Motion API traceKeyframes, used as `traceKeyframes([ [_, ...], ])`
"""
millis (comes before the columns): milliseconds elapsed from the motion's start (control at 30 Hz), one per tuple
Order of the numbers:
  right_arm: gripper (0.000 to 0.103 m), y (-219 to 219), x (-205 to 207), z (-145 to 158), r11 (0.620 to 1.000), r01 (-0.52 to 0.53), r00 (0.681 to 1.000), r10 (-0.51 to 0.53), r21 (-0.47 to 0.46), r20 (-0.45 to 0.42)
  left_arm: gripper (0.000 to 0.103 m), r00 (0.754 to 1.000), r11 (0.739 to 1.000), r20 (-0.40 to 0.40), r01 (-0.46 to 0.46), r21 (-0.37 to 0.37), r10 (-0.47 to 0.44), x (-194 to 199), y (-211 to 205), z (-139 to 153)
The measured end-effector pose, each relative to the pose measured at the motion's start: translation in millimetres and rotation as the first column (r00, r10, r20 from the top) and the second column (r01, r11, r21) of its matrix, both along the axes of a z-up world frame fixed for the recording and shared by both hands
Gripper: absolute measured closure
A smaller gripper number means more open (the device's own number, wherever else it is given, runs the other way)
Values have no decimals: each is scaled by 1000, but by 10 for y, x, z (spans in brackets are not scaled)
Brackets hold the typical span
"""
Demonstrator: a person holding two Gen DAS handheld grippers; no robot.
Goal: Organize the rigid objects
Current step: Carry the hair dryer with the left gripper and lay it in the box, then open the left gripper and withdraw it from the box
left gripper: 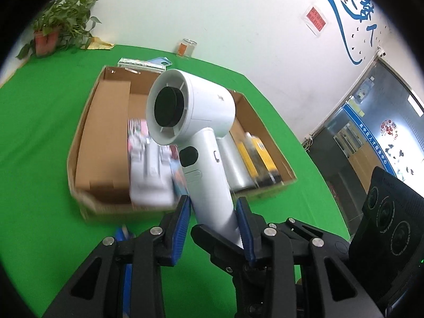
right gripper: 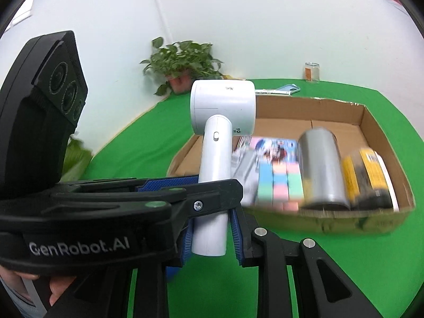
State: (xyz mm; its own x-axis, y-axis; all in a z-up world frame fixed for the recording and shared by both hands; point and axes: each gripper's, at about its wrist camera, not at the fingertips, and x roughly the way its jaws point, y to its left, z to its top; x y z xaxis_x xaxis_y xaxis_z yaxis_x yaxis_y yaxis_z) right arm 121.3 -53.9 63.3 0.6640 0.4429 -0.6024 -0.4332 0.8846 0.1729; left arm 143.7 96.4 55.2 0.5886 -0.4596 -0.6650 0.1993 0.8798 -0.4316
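Observation:
A white hair dryer [left gripper: 190,122] is held upright above the green table, in front of an open cardboard box [left gripper: 87,122]. My left gripper [left gripper: 213,209] is shut on the dryer's handle. My right gripper [right gripper: 209,228] is also shut on the lower handle of the dryer [right gripper: 220,122], just under the left gripper's black finger [right gripper: 159,198] that crosses the right wrist view. The box [right gripper: 371,122] holds a silver can [right gripper: 320,167], a yellow and black item [right gripper: 368,175], pastel blocks [right gripper: 281,185], a picture card [right gripper: 275,148] and a white packet [left gripper: 151,175].
A potted plant [right gripper: 182,63] stands at the table's far corner. A glass jar [right gripper: 312,72], a blue phone case [right gripper: 288,88] and a flat pack [left gripper: 137,63] lie behind the box. The green cloth [left gripper: 39,132] spreads around the box.

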Motion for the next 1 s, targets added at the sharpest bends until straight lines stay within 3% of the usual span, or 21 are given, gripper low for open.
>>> traceKeyframes([
  [233,78,165,804,-142,998,60,989,-54,36,-138,69,994,999,-109,19,-32,-22,604,210,-300],
  [367,63,116,934,-315,995,79,980,-67,56,-187,69,988,997,-149,24,-70,-34,786,238,-472],
  [433,60,119,884,-327,996,72,985,-62,53,-160,69,991,997,-130,19,-68,-27,779,257,-481],
  [500,39,104,799,-309,997,55,991,-48,49,-127,67,991,998,-130,7,-60,-14,768,291,-472],
  [533,24,87,748,-286,997,50,994,-45,53,-104,64,992,999,-130,0,-47,-6,732,307,-465],
  [567,21,57,661,-254,998,45,997,-42,50,-66,55,993,999,-119,-7,-44,2,707,333,-448],
  [700,9,-67,393,-192,998,41,999,-43,45,28,31,999,998,-6,-41,38,42,456,404,-312],
  [767,4,-123,302,-179,998,48,997,-50,40,62,26,996,992,43,-79,95,75,298,424,-244],
  [1000,1,-232,95,-142,998,46,993,-49,30,105,23,984,975,120,-150,162,132,-148,572,-200],
])
